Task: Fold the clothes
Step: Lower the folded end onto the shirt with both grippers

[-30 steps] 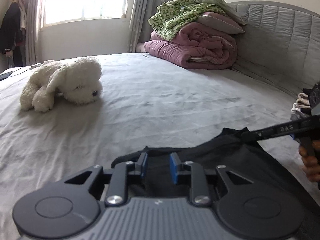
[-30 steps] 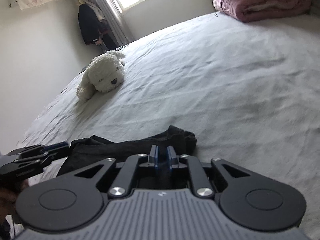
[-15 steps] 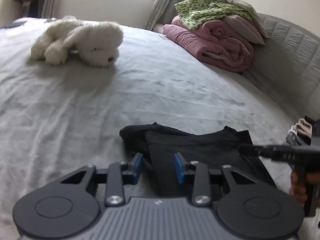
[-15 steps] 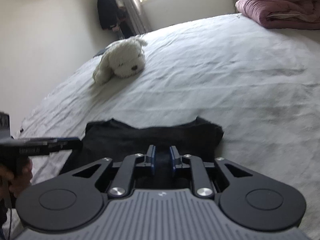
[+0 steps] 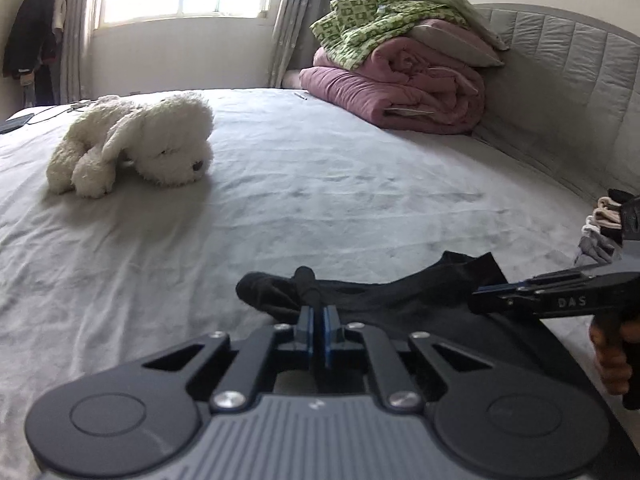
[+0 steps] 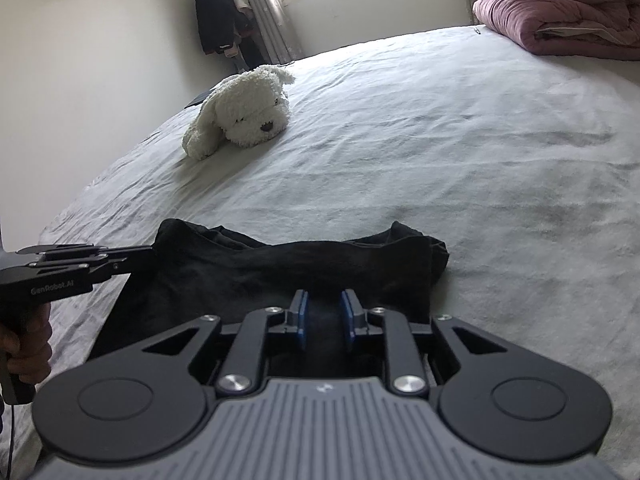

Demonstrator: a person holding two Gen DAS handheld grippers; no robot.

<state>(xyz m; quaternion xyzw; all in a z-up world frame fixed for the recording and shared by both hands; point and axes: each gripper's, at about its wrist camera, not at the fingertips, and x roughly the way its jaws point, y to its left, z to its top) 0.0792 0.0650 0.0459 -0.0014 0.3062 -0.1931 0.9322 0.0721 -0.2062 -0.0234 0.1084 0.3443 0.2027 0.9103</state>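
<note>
We've got the left gripper (image 5: pixel 319 322) pinched on the black garment (image 6: pixel 280 272), limp and light, at six o'clock on the bed (image 6: pixel 460 168); right gripper (image 6: pixel 323 320) gapes over its hem.

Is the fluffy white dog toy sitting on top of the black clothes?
No, the white dog toy lies on the bare sheet, well apart from the black garment.
</note>
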